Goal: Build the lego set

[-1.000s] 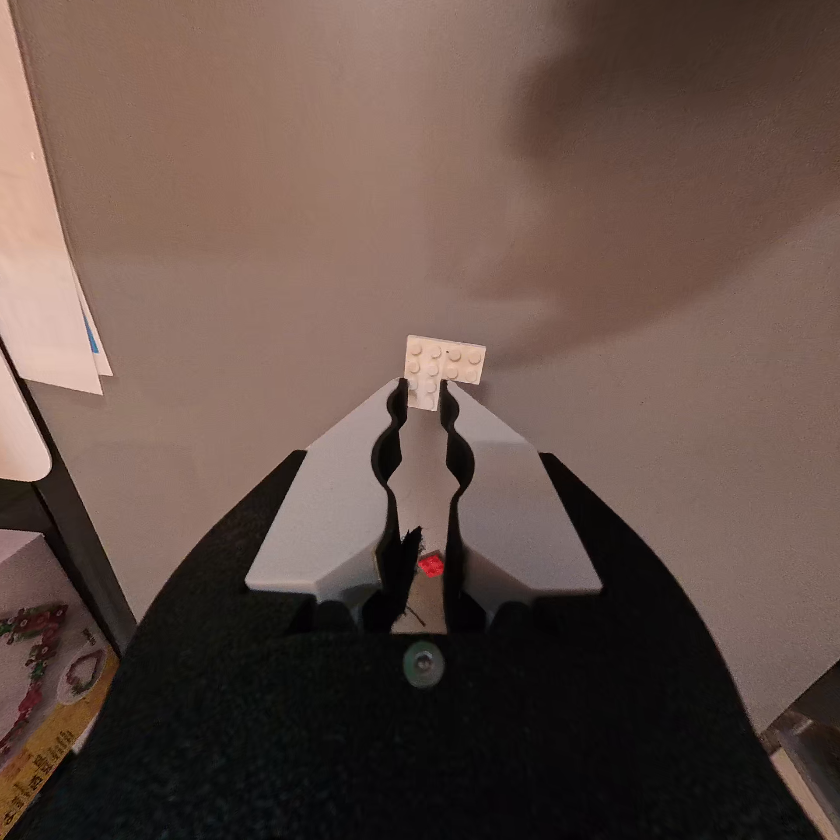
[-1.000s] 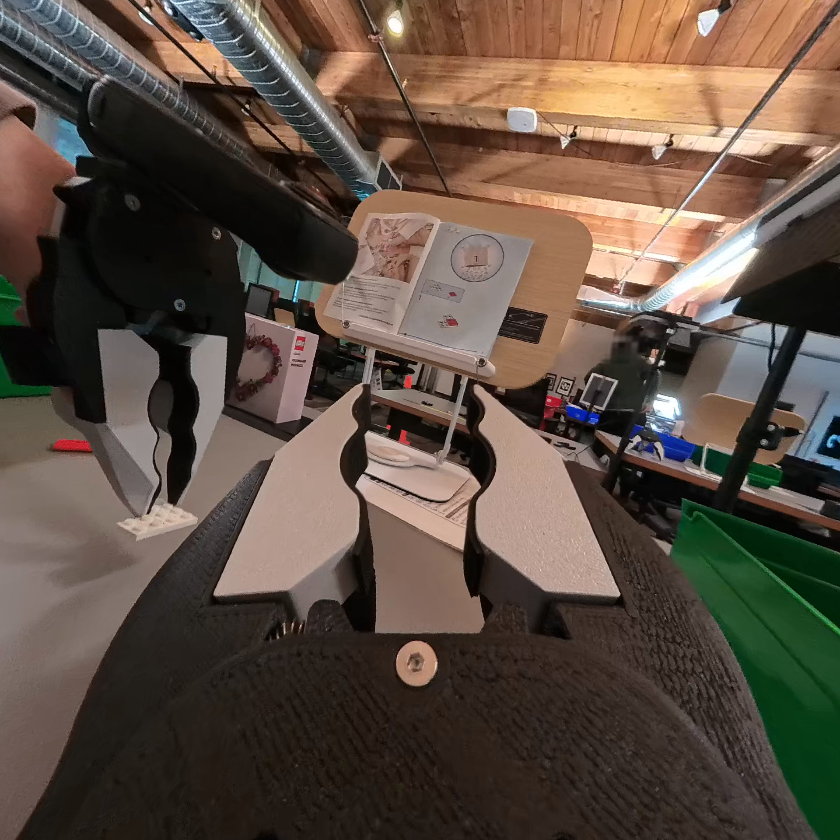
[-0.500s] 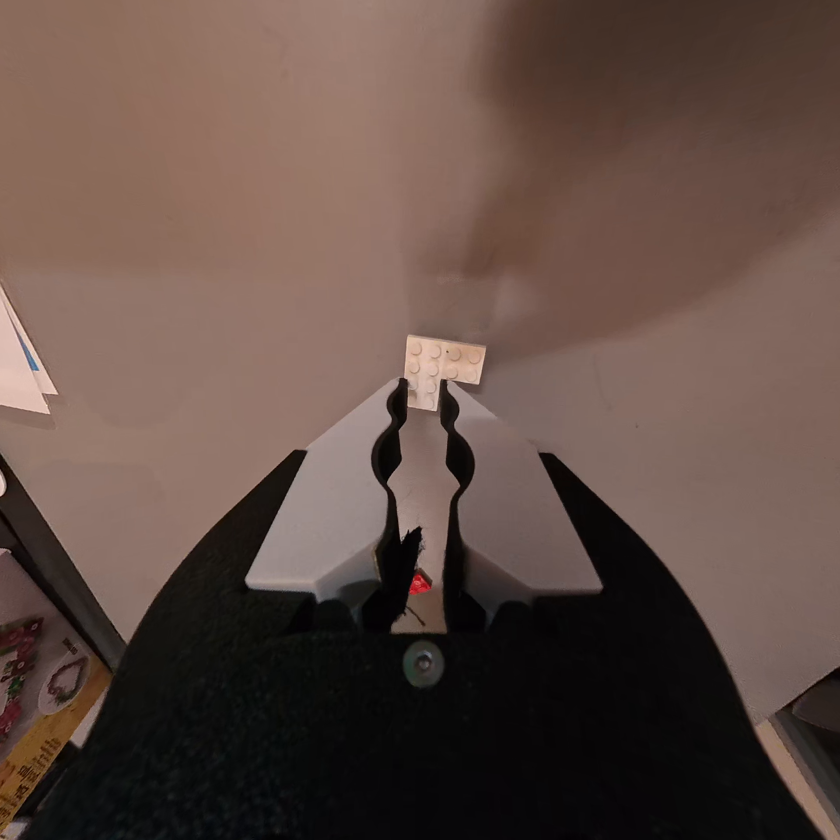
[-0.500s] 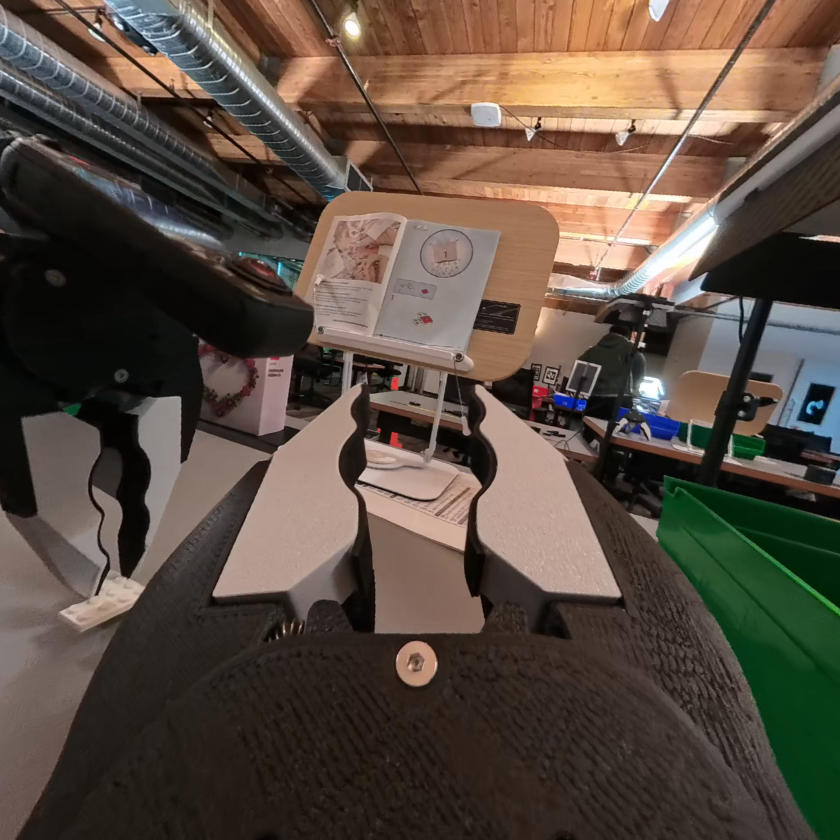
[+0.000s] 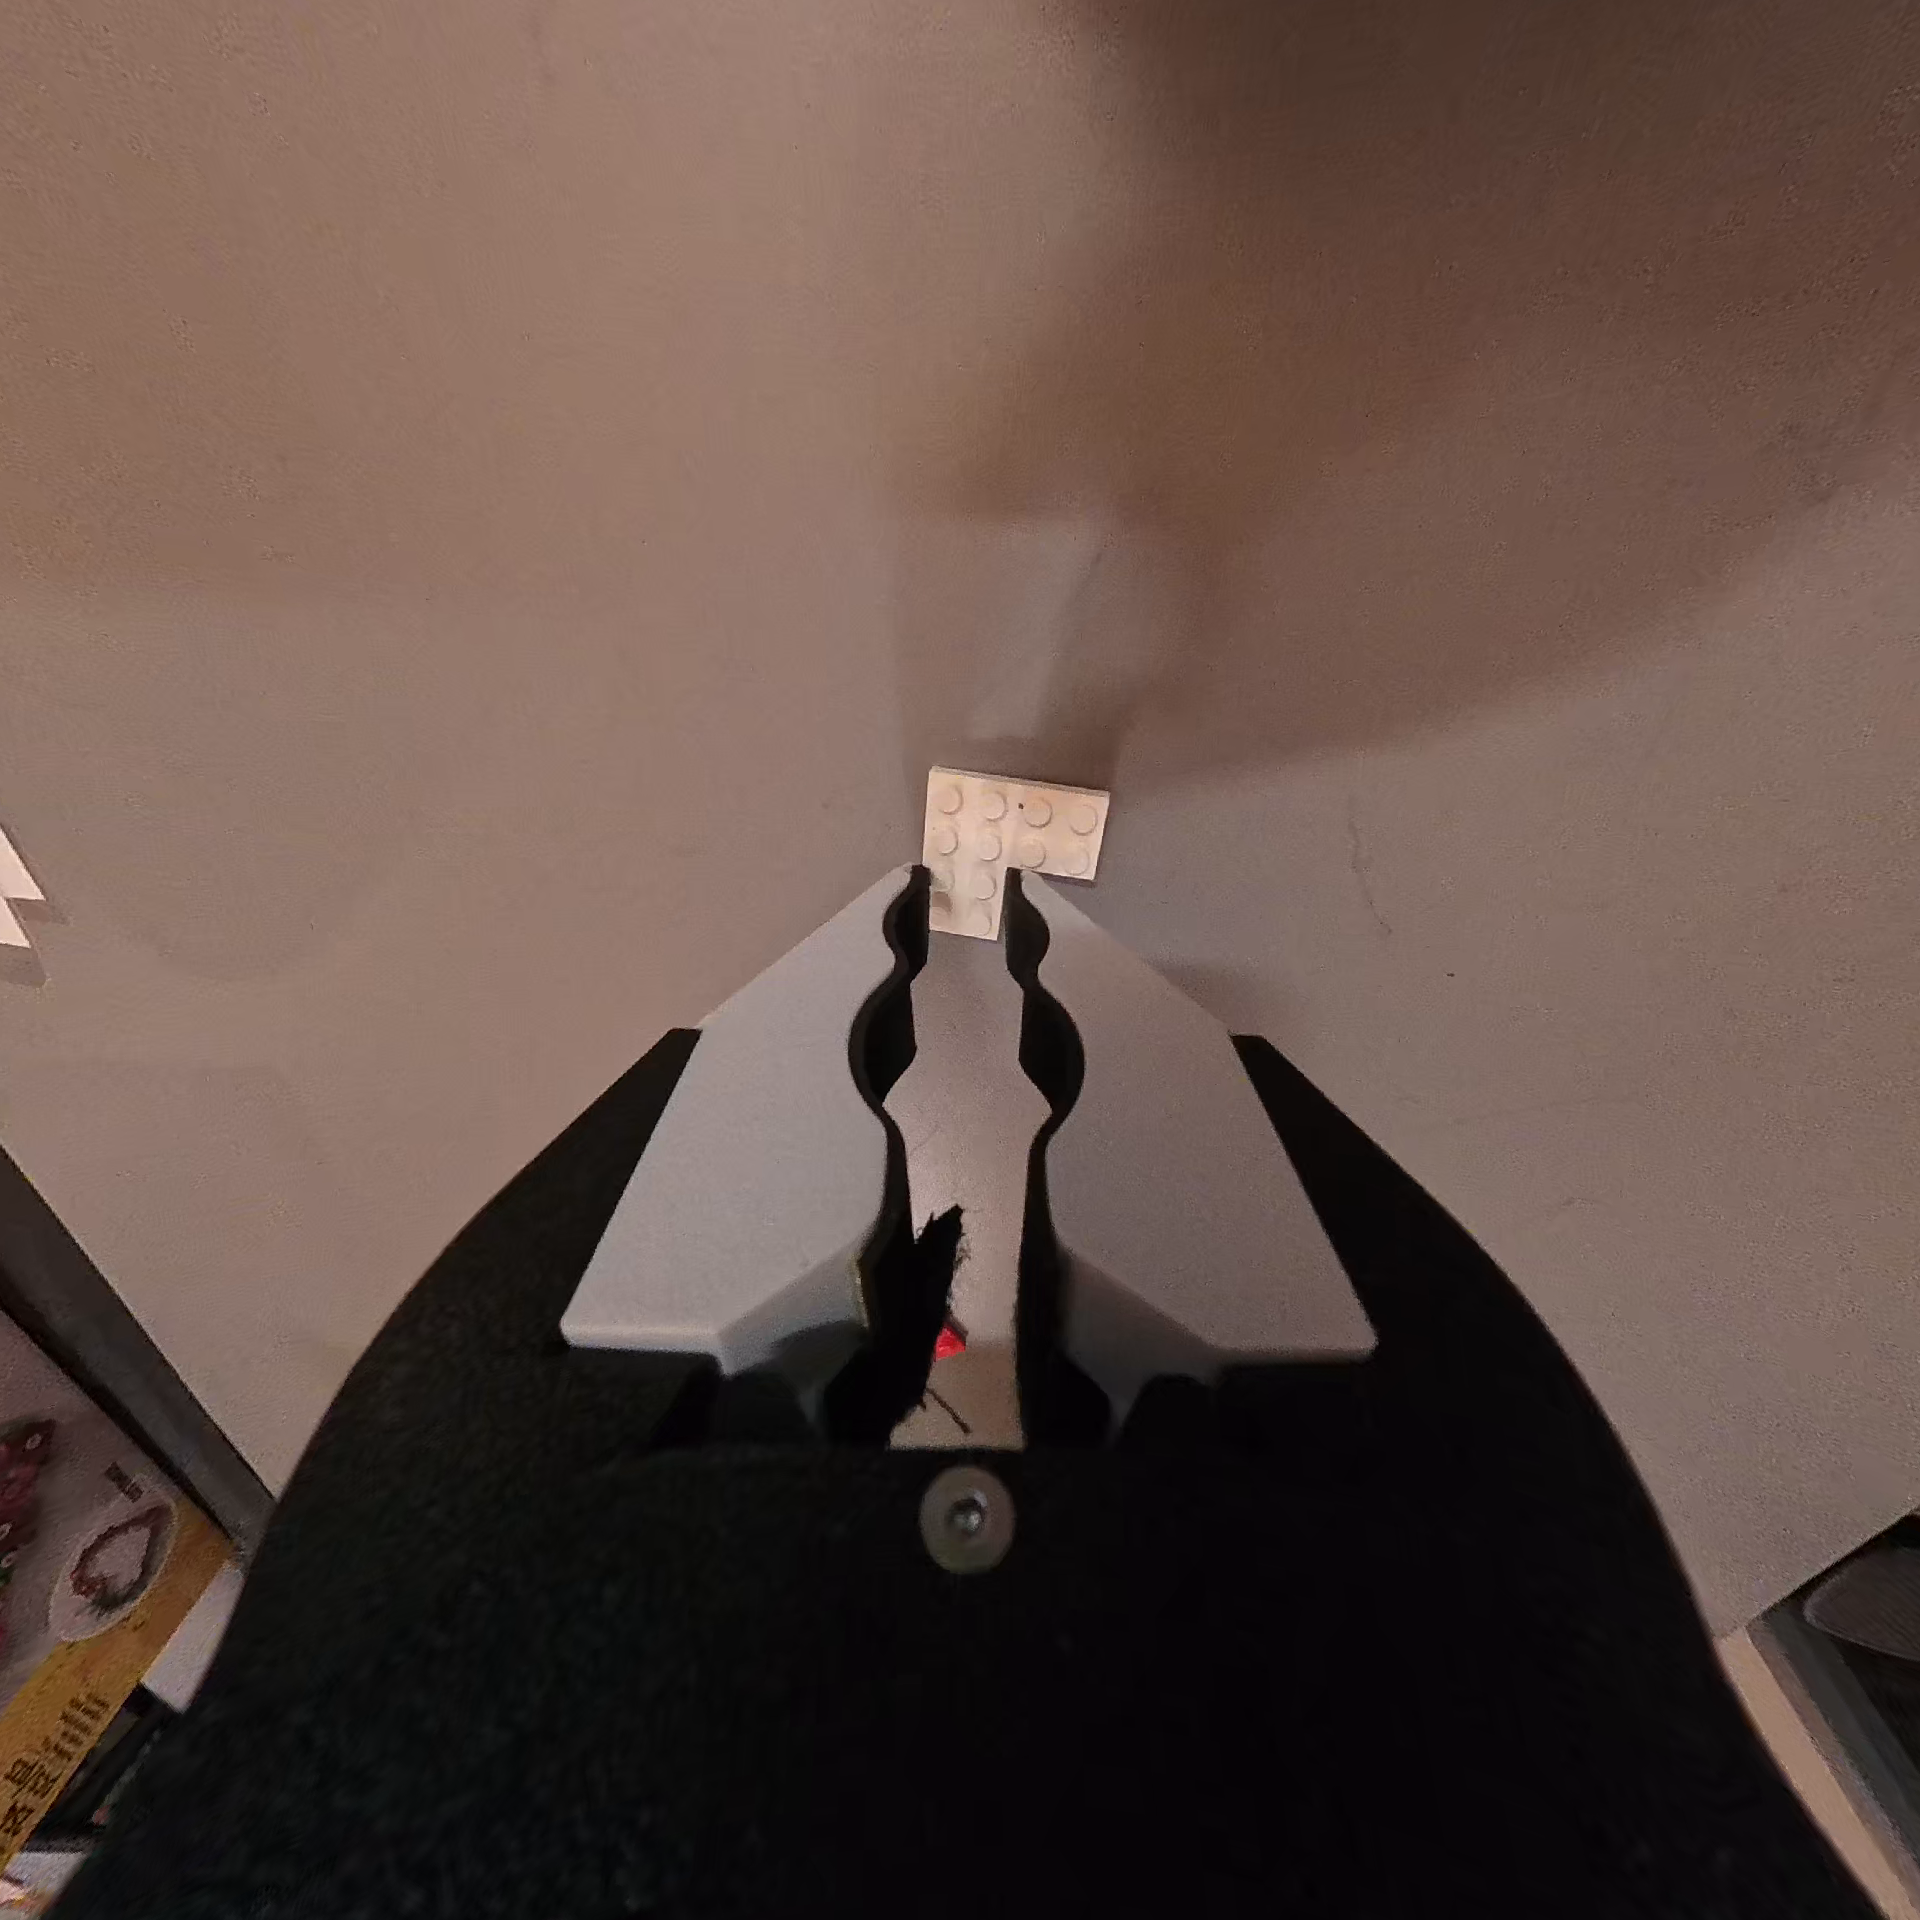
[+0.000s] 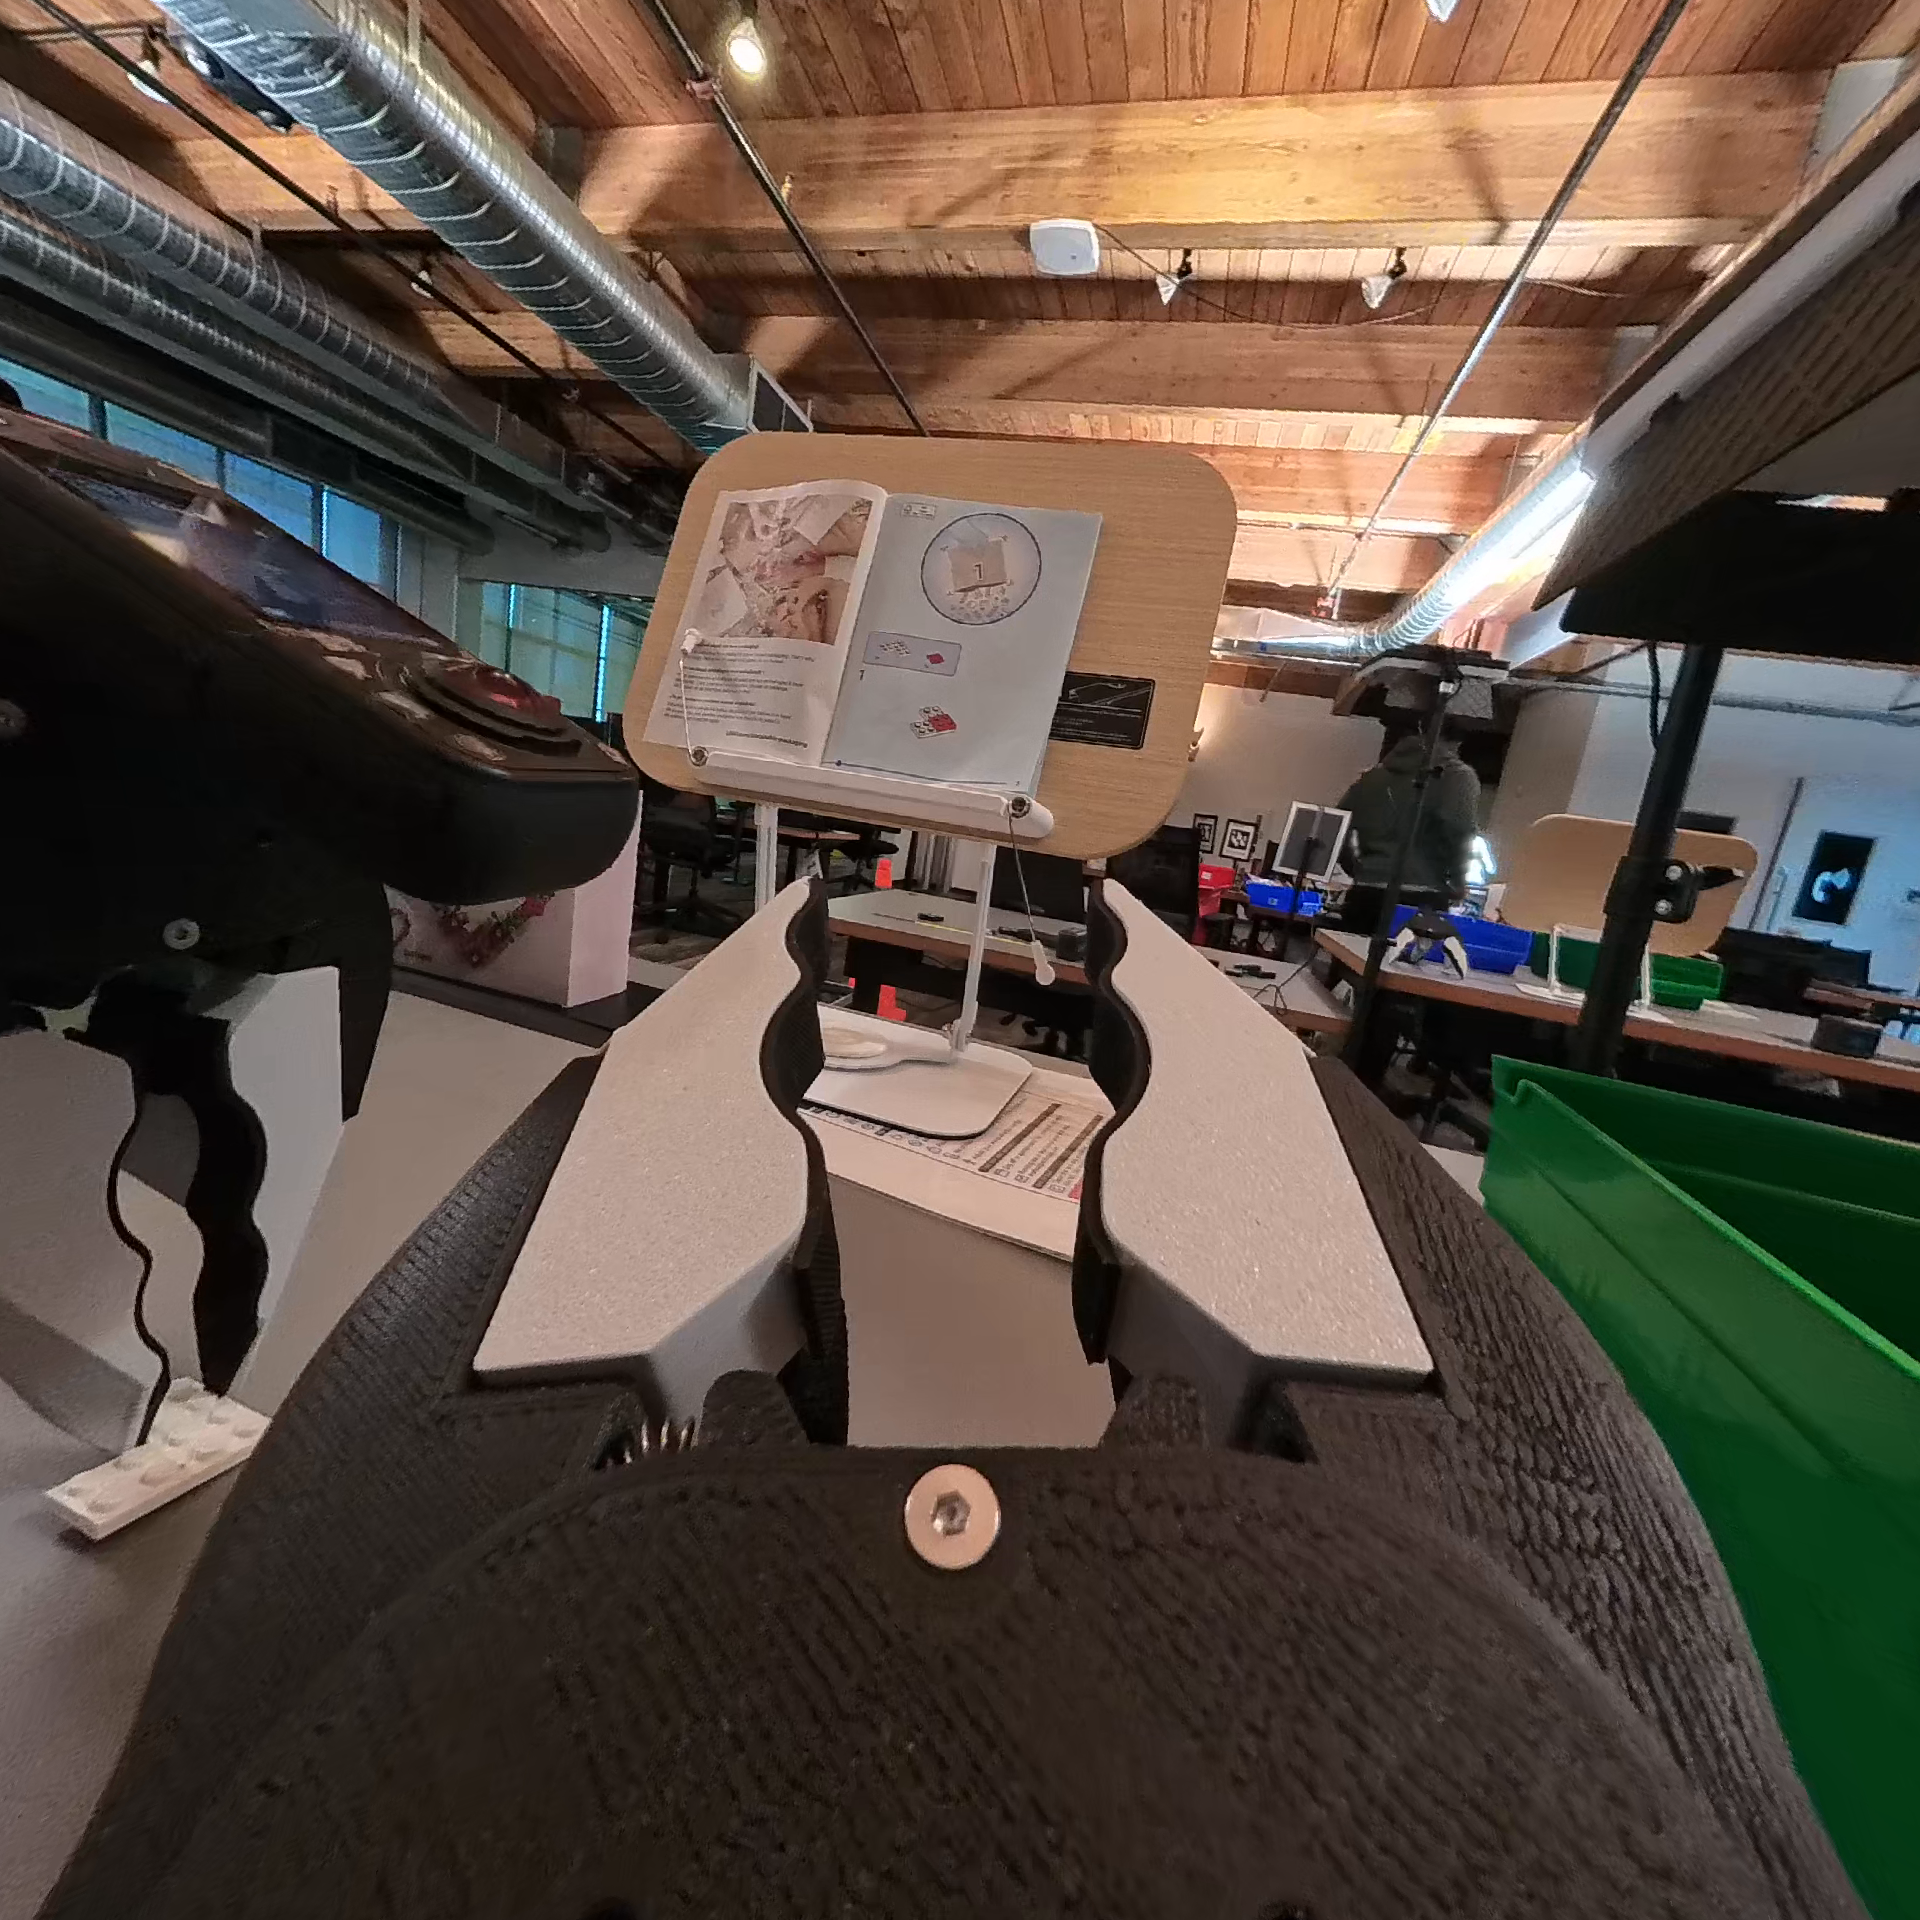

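White lego plate (image 5: 1013, 837) is pinched at its narrow end between the left gripper (image 5: 966, 902) fingers (image 5: 831, 997), tips closed onto it, studs facing the camera. L-shaped piece, wider part sticking out past the tips toward the right. Right wrist view shows the same plate (image 6: 156, 1455) low at the left gripper's tips, lying flat, at or just above the grey counter (image 6: 436, 1091); can't tell if it's touching. A shadow falls on the counter right beyond the plate in the left view.

Right gripper (image 6: 951, 914) fingers (image 6: 675, 1143) spread wide, nothing between them, pointing across the counter at the book stand (image 6: 1132, 644). Open instruction booklet (image 6: 883, 634) sits on that stand's ledge; stand's white base (image 6: 914, 1081) rests on a printed sheet (image 6: 977, 1153) on the counter.

Green bin (image 6: 1714, 1278) just right of the right gripper. Boxed set with a heart picture (image 5: 94, 1590) shows at the lower left edge of the left view. Person (image 6: 1403, 821) stands at benches far back in the room.
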A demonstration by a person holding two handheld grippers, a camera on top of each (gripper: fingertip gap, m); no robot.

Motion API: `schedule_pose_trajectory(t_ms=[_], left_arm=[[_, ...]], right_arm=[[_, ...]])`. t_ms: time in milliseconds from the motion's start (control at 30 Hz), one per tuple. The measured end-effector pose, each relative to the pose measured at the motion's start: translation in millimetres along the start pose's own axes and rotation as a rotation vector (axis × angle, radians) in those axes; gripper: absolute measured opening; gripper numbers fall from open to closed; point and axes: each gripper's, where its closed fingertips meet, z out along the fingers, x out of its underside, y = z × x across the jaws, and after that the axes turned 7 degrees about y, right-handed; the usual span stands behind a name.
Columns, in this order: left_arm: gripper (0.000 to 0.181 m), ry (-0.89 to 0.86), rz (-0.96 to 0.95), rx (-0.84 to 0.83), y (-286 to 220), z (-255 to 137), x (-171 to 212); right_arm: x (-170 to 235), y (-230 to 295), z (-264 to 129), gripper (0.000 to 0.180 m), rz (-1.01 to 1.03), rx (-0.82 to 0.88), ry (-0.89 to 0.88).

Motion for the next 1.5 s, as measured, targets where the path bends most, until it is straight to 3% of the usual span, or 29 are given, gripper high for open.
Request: schedule_pose_trajectory(t_ms=[267, 433, 533, 633, 800, 1067, 1233, 1367, 1500], left_arm=[[0.06, -0.132, -0.088, 0.05, -4.4, -12.0, -13.6], [0.073, -0.541, -0.201, -0.047, 0.9, -69.8, -25.3], [0.08, -0.886, -0.344, -0.236, 14.8, -124.0, -9.7], [0.076, -1.151, -0.525, -0.546, 32.2, -162.4, 37.6], [0.083, -1.48, -0.626, -0.779, 20.0, -174.6, 91.5], [0.074, -1.606, -0.713, -0.945, 24.9, -153.4, 143.4], [0.07, -1.607, -0.693, -0.964, 24.6, -144.4, 140.2], [0.067, -1.753, -0.684, -0.915, 10.9, -165.5, 145.5], [0.061, -1.666, -0.649, -1.084, 12.6, -166.5, 164.1]], right_arm=[[1.7, -3.3, -1.0, 0.052, 0.013, 0.01, 0.007], [1.9, -6.3, -1.8, 0.052, 0.027, 0.017, 0.007], [2.4, -3.0, -0.5, 0.052, 0.013, 0.008, 0.01], [3.4, 0.7, 0.7, 0.052, -0.005, 0.0, 0.015], [4.3, 5.6, 1.2, 0.051, -0.028, -0.015, 0.023], [9.5, 31.2, 2.8, 0.049, -0.132, -0.098, 0.064], [10.7, 55.9, 0.8, 0.04, -0.219, -0.18, 0.078], [3.2, 70.8, -3.9, 0.039, -0.302, -0.205, 0.054], [13.2, 106.6, -3.6, 0.038, -0.427, -0.233, 0.141]])
